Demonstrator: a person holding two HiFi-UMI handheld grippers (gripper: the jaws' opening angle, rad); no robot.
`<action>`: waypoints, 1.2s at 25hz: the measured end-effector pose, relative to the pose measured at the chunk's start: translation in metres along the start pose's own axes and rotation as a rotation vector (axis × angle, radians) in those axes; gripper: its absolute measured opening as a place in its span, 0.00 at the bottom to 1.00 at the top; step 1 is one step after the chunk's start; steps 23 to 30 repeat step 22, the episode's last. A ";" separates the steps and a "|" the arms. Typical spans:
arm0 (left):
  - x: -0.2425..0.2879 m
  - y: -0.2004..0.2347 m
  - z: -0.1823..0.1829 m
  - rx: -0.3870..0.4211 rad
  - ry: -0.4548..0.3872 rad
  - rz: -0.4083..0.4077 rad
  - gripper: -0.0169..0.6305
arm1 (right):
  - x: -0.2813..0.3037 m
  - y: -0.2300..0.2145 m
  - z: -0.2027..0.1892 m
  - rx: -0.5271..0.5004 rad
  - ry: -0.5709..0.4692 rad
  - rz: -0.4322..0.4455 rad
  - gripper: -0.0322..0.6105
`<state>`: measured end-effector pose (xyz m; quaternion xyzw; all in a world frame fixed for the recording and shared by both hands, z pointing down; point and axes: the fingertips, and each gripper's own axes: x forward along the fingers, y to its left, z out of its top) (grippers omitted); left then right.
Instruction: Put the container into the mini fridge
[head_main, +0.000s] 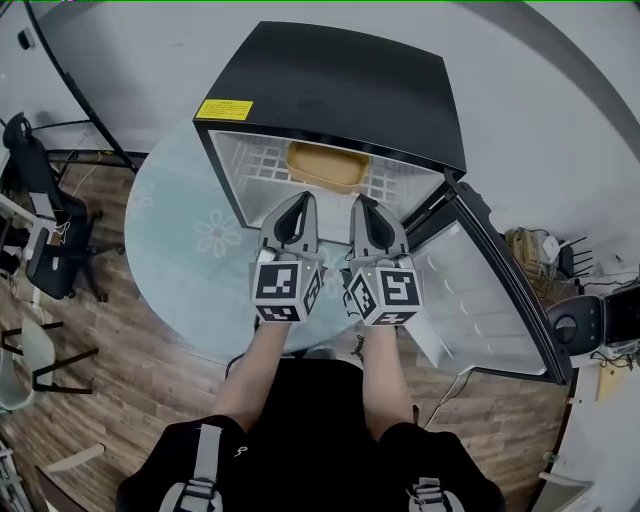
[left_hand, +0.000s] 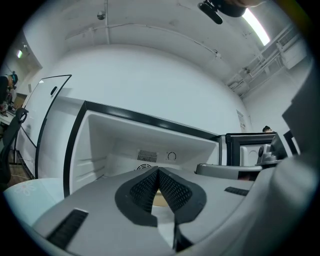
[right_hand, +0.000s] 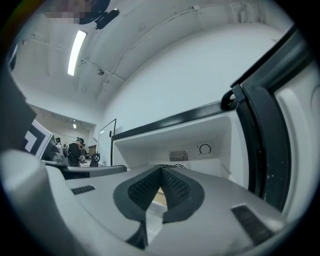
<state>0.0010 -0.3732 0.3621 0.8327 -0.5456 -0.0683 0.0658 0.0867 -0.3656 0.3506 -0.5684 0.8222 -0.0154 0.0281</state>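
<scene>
A tan container (head_main: 325, 166) sits on the white wire shelf inside the open black mini fridge (head_main: 340, 85). Both grippers hover side by side just in front of the fridge opening, pointing into it. My left gripper (head_main: 297, 207) has its jaws shut with nothing between them, and my right gripper (head_main: 364, 210) is shut and empty too. In the left gripper view, a sliver of the tan container (left_hand: 160, 199) shows behind the closed left gripper (left_hand: 158, 170). In the right gripper view, the container (right_hand: 160, 197) peeks past the shut right gripper (right_hand: 161, 169).
The fridge door (head_main: 490, 290) hangs open to the right. The fridge stands on a round glass table (head_main: 185, 250) with a flower pattern. Office chairs (head_main: 40, 215) stand at the left on the wooden floor, and cables and devices (head_main: 570, 290) lie at the right.
</scene>
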 end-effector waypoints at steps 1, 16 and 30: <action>-0.001 -0.001 0.000 0.001 0.000 0.002 0.03 | -0.001 0.000 -0.001 0.004 0.001 0.005 0.05; 0.004 -0.001 -0.015 -0.010 0.039 0.022 0.03 | -0.004 -0.003 -0.009 0.009 0.002 0.044 0.05; 0.009 -0.004 -0.018 -0.006 0.048 0.016 0.03 | -0.001 -0.005 -0.009 0.004 0.000 0.054 0.05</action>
